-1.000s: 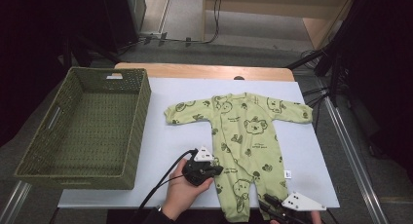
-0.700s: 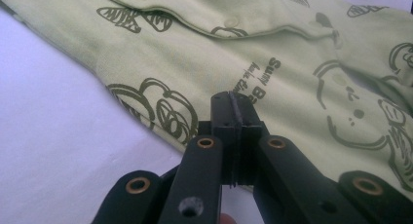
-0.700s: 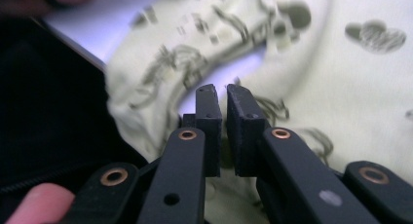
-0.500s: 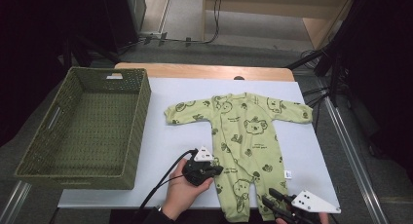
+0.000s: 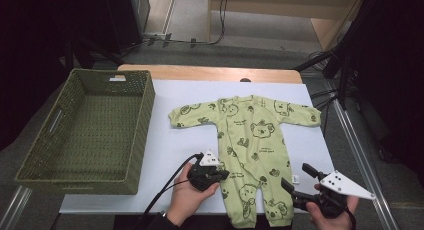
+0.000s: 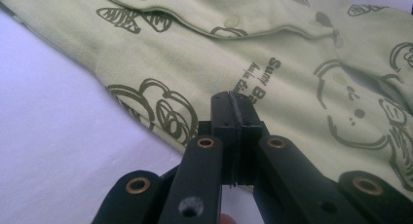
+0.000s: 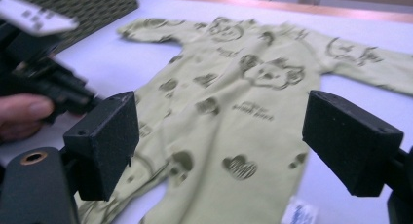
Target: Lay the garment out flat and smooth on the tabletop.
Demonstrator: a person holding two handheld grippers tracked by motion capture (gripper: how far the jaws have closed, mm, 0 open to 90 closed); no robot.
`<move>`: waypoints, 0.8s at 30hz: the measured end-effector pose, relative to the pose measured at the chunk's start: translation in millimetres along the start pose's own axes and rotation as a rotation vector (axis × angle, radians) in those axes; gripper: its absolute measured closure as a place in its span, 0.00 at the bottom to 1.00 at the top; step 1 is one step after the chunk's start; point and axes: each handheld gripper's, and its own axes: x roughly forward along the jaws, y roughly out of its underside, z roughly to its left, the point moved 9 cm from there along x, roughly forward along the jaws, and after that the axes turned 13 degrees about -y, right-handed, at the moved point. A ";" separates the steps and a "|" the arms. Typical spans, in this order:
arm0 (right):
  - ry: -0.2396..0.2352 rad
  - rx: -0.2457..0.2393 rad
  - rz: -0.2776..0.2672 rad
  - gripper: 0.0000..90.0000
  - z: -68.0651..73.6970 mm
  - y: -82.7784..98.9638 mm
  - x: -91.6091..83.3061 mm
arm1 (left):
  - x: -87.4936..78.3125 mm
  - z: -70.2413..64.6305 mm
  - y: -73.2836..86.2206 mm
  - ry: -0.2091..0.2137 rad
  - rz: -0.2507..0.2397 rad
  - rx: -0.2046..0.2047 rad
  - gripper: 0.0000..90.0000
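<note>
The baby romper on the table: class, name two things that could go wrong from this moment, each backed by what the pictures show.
1. The left gripper is shut at the edge of the romper; if it has pinched only a thin bit of cloth, a pull could slip off or bunch the garment.
2. The right gripper has just been opening, with nothing between its jaws, above the romper's leg. With one side unheld, lifting toward the basket may drag it crooked.

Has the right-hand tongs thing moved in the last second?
Yes. The right tongs have lifted off the romper's leg toward the table's near right corner, their jaws just opening, nothing between them.
</note>
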 end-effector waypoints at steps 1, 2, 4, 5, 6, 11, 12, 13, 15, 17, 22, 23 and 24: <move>0.002 0.003 -0.002 0.13 -3.4 -3.3 1.0 | 0.0 0.0 0.0 0.000 0.000 0.000 0.99; 0.001 0.006 0.001 0.11 -6.3 -5.9 2.0 | 0.0 0.0 0.0 0.000 0.000 -0.001 0.99; 0.001 0.013 -0.004 0.08 -11.2 -11.2 3.8 | 0.1 0.0 -0.1 0.001 0.000 -0.001 0.99; 0.002 0.010 -0.007 0.08 -13.8 -13.8 4.5 | 0.0 0.0 0.0 0.001 0.002 -0.001 0.99; 0.008 0.015 -0.011 0.08 -16.6 -16.0 5.1 | 0.0 0.0 0.0 0.001 0.001 -0.002 1.00; 0.013 0.019 -0.028 0.00 -29.9 -21.6 6.9 | -0.1 0.1 0.1 0.002 0.004 -0.001 0.99; 0.017 0.022 -0.033 0.00 -32.9 -21.2 7.1 | -0.2 0.2 0.3 0.002 0.005 0.002 0.99; 0.021 0.027 -0.039 0.00 -35.8 -20.2 7.2 | -0.1 0.2 0.2 0.002 0.004 0.002 0.99; 0.029 0.038 -0.061 0.00 -40.1 -16.8 6.4 | -0.1 0.3 0.2 0.001 0.004 0.004 0.99; 0.036 0.049 -0.084 0.00 -44.3 -11.1 5.2 | -0.1 0.2 0.3 0.001 0.004 0.002 0.99; 0.025 0.034 -0.081 0.00 -46.9 3.2 3.1 | -0.2 0.1 0.2 0.001 0.004 0.000 0.99; 0.021 0.027 -0.079 0.00 -47.1 5.6 3.1 | -0.3 0.3 0.3 0.002 0.006 -0.001 0.99; 0.019 0.024 -0.073 0.00 -46.6 8.2 3.3 | -0.4 0.3 0.2 0.002 0.006 0.000 0.99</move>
